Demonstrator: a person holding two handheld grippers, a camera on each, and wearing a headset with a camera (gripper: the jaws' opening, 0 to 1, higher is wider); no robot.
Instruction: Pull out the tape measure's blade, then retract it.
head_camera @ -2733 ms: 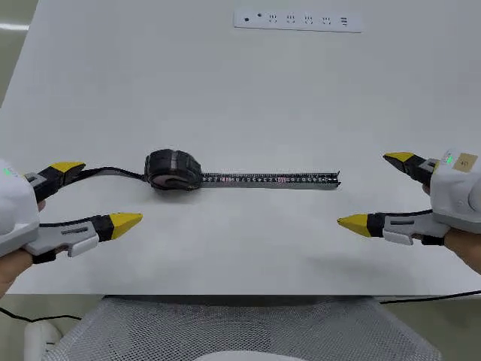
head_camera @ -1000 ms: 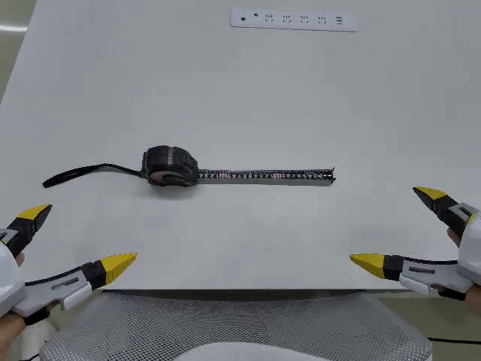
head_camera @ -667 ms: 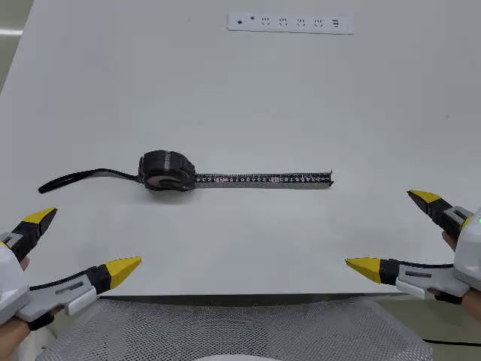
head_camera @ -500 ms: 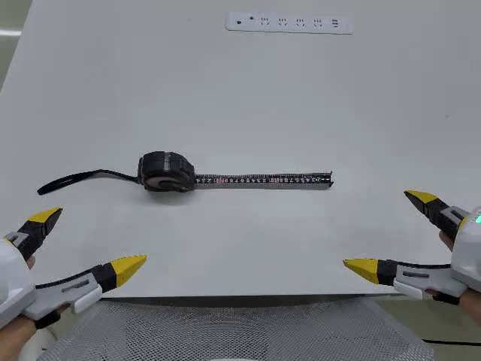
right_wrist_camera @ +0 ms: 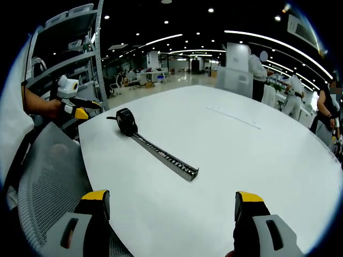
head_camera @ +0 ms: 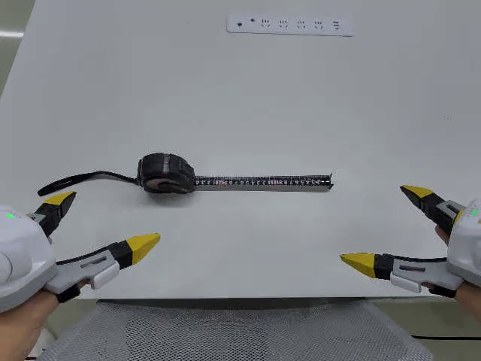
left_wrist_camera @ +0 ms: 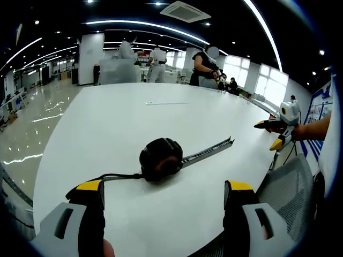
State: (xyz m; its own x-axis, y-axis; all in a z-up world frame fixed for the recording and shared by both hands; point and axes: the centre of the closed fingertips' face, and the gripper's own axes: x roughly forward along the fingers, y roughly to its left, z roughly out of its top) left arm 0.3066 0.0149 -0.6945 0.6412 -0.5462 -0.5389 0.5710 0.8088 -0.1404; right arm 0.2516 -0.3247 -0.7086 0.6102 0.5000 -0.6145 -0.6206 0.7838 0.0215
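Head view: tape measure [head_camera: 167, 174] lies mid-table, black case on its side. Blade [head_camera: 263, 181] is out flat toward 3 o'clock, and the wrist strap [head_camera: 83, 179] trails toward 9.

Left gripper [head_camera: 109, 219] sits at 7 o'clock of the case, right gripper [head_camera: 381, 224] at 4 o'clock of the blade tip. Both have jaws spread wide, hold nothing, and are well apart from the tape.

Power strip [head_camera: 290, 24] at 12, near the far edge. Open white table [head_camera: 225, 98] surface lies between grippers and tape. The near edge runs just under both grippers, with a mesh chair [head_camera: 248, 331] below it.

Blade tip seems to rest on the tabletop; too small to confirm.
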